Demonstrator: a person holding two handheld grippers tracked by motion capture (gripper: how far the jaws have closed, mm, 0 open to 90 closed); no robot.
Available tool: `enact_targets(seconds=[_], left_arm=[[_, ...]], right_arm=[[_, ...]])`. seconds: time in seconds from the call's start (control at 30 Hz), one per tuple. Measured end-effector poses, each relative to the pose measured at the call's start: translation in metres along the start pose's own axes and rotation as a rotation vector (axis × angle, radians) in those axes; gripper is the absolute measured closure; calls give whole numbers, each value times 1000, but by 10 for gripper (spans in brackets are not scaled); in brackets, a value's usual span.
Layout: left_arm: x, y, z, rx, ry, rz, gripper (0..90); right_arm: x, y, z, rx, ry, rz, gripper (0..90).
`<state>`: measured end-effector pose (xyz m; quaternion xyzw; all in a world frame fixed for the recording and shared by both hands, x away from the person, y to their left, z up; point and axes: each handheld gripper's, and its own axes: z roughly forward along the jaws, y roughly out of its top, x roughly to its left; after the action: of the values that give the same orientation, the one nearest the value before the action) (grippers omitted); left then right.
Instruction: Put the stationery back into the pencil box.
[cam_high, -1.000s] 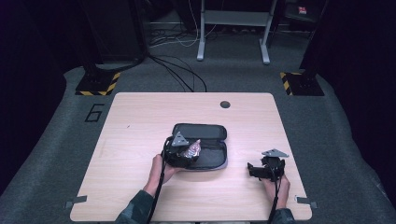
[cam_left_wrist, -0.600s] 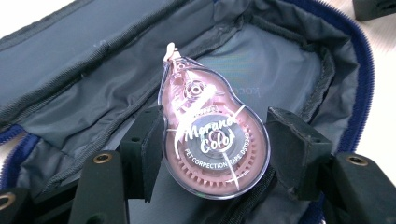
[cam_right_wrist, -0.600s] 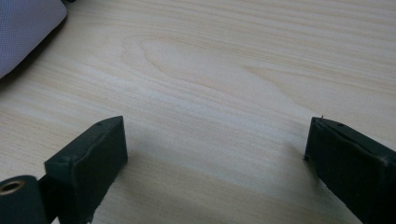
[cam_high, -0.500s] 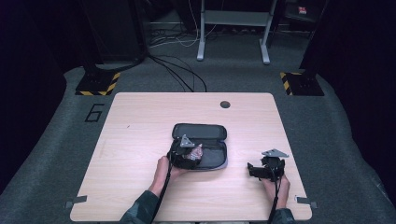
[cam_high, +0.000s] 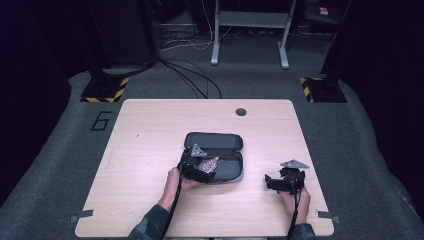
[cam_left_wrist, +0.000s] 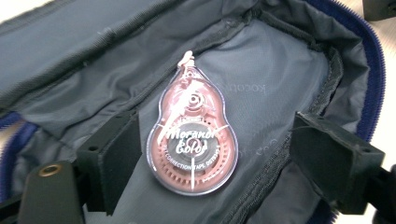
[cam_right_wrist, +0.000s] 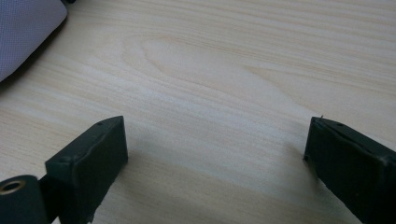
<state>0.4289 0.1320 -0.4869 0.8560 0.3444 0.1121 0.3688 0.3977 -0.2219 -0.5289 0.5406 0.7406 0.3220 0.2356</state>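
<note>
The correction tape (cam_left_wrist: 192, 135) lies flat inside the open pencil case (cam_high: 220, 142), long axis running away between the left gripper (cam_left_wrist: 215, 158) fingers, which have just been opening and stand clear of it, while the right gripper (cam_right_wrist: 215, 163) rests wide open and empty over bare tabletop (cam_right_wrist: 224, 70), well apart.

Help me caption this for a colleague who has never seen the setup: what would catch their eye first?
The pink correction tape dispenser stands out, lying flat on the grey lining of the open pencil case in the middle of the table. The left gripper stands over it, its jaws just opened and clear of it on either side. The right gripper rests open on bare wood to the right.
</note>
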Motion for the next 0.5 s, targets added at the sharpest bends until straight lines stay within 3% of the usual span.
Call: enact_targets(seconds=[0.2, 0.33, 0.5], left_arm=[[-5, 0, -24, -47, 14, 21, 136], [-5, -3, -45, -53, 31, 45, 130], [-1, -15, -72, -84, 75, 37, 129]], right_arm=[[0, 0, 0, 0, -1, -2, 55], [0, 0, 0, 0, -1, 0, 55], [0, 0, 0, 0, -1, 0, 55]])
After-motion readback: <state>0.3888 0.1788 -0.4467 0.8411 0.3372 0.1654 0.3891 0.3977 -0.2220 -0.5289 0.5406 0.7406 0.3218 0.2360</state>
